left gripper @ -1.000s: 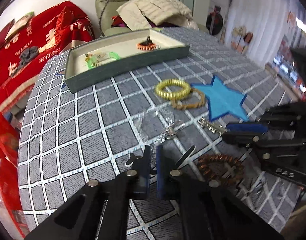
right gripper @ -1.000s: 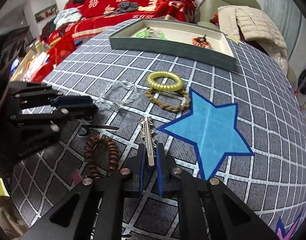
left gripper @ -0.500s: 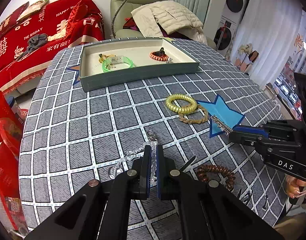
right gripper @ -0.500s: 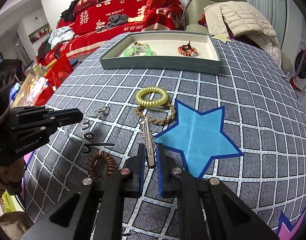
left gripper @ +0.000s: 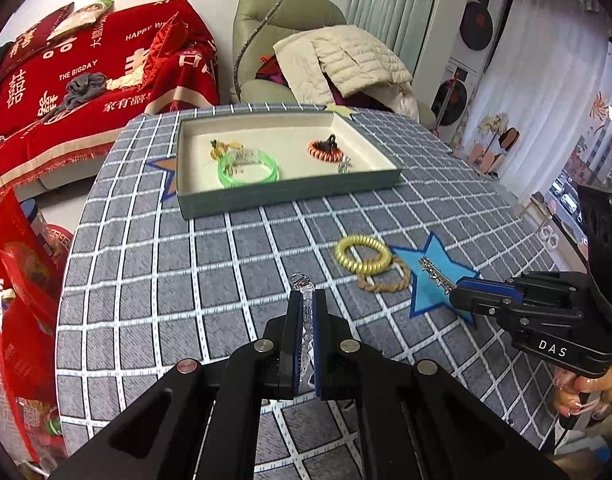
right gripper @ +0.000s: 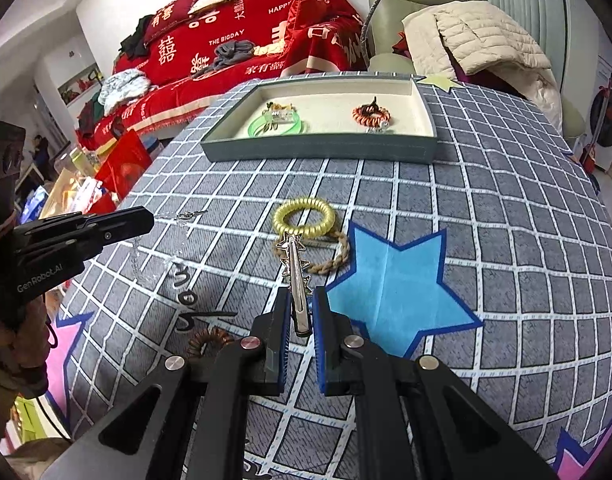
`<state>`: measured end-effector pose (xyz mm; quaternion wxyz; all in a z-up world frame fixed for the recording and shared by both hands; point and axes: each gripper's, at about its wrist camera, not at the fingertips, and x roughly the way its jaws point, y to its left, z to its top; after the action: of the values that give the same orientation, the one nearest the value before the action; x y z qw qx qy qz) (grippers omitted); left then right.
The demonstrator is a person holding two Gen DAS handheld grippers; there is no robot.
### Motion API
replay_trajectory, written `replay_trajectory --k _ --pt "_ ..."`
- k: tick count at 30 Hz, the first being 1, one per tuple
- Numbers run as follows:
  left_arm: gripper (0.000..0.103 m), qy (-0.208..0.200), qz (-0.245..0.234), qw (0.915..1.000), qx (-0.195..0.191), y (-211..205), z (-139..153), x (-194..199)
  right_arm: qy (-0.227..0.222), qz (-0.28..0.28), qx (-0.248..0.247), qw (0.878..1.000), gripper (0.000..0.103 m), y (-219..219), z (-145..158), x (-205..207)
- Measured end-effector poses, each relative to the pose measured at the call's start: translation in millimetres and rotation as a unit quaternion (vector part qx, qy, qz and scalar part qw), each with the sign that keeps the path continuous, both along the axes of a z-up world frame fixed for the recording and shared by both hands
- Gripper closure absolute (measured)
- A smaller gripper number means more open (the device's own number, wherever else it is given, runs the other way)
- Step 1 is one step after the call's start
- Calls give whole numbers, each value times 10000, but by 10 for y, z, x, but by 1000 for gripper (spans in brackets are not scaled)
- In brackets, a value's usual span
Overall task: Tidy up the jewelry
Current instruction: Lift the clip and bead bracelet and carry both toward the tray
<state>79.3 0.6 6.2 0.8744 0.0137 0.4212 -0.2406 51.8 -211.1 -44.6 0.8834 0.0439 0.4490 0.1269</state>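
A clear beaded bracelet with a small metal clasp at its tip is pinched between the jaws of the left gripper. It is held above the grid-patterned counter; in the right wrist view its loose strand is seen hanging below the jaws. A silver hair clip set with star shapes is clamped in the pressed-together jaws of the right gripper. Its long axis is laid along the fingers, and its starred end is pointed forward toward the yellow coil band and braided ring lying on the counter. Beyond them, a shallow tray is seen, with a green bangle and an orange coil band inside.
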Motion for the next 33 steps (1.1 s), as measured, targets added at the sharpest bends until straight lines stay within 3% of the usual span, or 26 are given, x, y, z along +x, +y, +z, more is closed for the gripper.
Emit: replay_trajectory --k 18,33 --pt "78 -317 42 9990 -297 -120 352 430 -177 -210 151 9995 91 -155 340 426" --pt "78 -507 91 9982 -315 -338 513 1329 -234 -418 210 9986 91 -269 555 1417"
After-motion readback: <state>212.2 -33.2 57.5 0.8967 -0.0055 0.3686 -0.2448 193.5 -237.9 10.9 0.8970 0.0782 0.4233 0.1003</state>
